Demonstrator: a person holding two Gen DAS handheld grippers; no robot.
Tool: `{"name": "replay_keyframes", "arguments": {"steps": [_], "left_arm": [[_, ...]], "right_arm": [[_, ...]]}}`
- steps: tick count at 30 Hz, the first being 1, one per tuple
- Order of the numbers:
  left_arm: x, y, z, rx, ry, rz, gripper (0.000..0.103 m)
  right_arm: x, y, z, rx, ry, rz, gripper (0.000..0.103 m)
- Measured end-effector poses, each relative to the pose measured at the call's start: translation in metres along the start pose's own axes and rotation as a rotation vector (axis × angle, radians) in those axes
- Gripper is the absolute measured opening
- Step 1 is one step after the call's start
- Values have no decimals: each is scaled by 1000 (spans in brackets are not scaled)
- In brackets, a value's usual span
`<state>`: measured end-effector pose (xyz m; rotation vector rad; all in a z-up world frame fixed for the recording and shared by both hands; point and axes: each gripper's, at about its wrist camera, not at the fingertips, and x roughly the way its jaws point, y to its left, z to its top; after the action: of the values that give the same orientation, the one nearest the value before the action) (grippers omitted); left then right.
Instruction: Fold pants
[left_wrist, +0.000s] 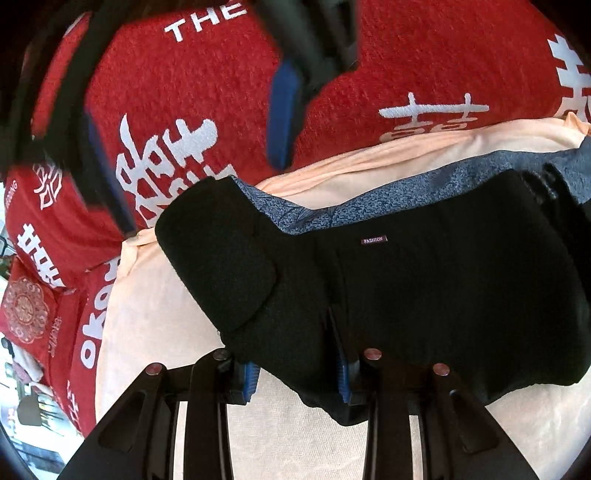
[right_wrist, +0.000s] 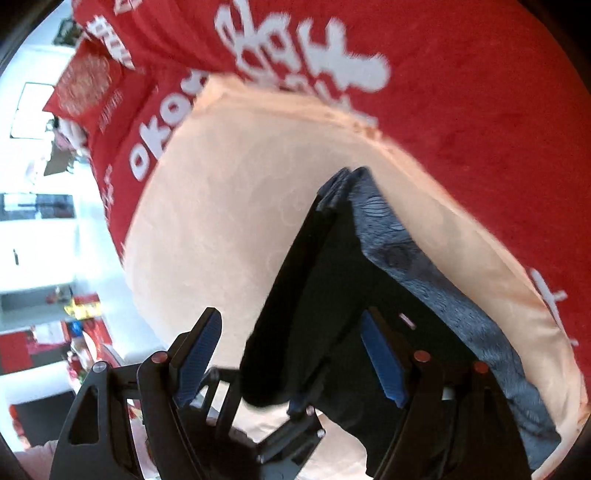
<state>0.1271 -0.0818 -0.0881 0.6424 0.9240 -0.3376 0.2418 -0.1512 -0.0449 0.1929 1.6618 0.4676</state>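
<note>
The black pants (left_wrist: 369, 288) lie folded into a thick bundle on a peach cloth (left_wrist: 155, 332) spread over a red blanket with white lettering (left_wrist: 192, 96); a blue-grey patterned garment (left_wrist: 388, 195) sits under their far edge. In the left wrist view the bundle's long axis runs left to right, straight across the front of the left claw (left_wrist: 297, 373), whose blue pads (left_wrist: 251, 380) stand either side of the near edge with black fabric bunched between them, so it appears to be pinching the pants (the contact itself is buried in dark cloth). The right claw (right_wrist: 295, 354) is spread wide: one pad hangs over bare peach cloth, the other over the black fabric, and nothing is gripped. In the left view it shows as a blurred shape well above the blanket at the far left (left_wrist: 284, 110), so the left claw is clearly the nearer one to the work. Judged from this, the next move turns on the left claw carrying the near edge across that long axis. How many layers are stacked cannot be told, and the bundle's right end is cut off by the fisheye rim
</note>
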Motion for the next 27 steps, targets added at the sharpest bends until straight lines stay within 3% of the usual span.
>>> {"name": "replay_keyframes", "arguments": {"steps": [5,6,7,8,9,12,18,22,27], "left_arm": [[0,1,0,-1,1,-1,34],[0,1,0,-1,2,-2,34],[0,0,0,1,3,-2,34],[1,0,2,3,7,-7,34],[1,0,2,4,15,-13,34],[-11,-6,4,38,-20,2,34],[-54,-10,26,44,-96,-33,34],[-92,-19,48,20,-155,-120,34],[-141,-61,78,51,-223,-229,34]], "right_arm": [[39,-15,8,87,107,21,80],[44,-19,7,107,125,34,76],[47,-22,5,117,135,51,48],[47,-24,3,123,129,82,29],[42,-25,0,124,105,87,19],[27,-26,-13,101,35,101,18],[-33,-52,-59,151,-124,241,18],[-81,-78,-110,199,-268,328,18],[-128,-121,-183,281,-434,386,18]]}}
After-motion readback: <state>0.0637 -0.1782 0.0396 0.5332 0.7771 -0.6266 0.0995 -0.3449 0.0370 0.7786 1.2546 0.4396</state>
